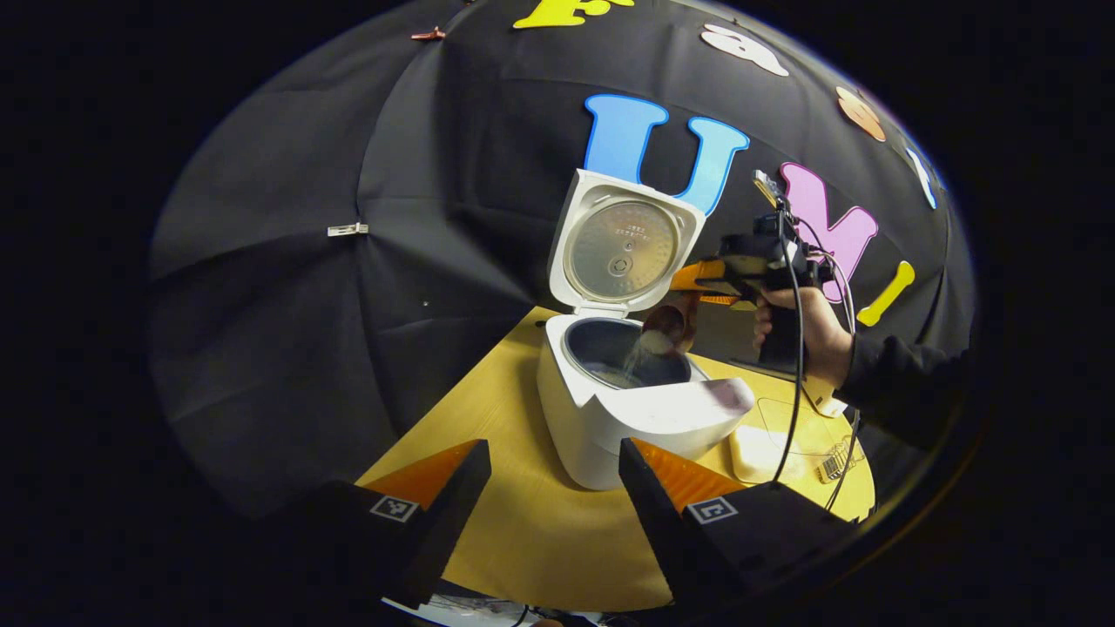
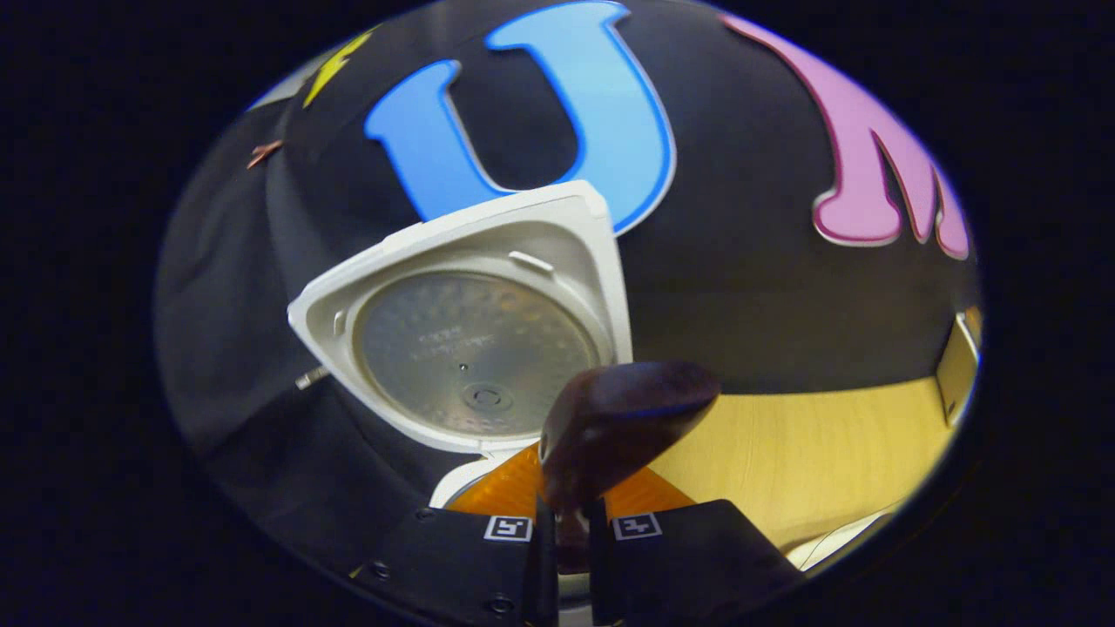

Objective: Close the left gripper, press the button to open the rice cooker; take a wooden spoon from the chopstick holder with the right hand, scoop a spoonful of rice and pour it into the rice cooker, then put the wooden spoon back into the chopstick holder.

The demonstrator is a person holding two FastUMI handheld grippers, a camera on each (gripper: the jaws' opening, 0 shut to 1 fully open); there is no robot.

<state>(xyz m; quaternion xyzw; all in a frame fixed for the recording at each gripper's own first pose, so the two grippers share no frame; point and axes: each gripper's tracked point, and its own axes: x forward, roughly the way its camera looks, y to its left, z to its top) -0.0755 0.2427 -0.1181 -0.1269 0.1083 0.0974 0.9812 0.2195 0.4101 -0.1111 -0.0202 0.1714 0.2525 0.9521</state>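
I have the wooden spoon [image 2: 623, 418] pinched at its neck between my right gripper [image 2: 564, 531]'s nearly closed fingers, its long axis running forward away from them. In the left gripper view the bowl is tipped over the rice cooker [image 1: 610, 418]'s open pot, rice [image 1: 640, 355] falling in, the lid [image 1: 623, 244] upright behind. My left gripper [image 1: 553, 488] hangs back over the bench [image 1: 514, 522], fingers spread wide and empty. I cannot make out the chopstick holder, so I judge the return swing goes to the right hand.
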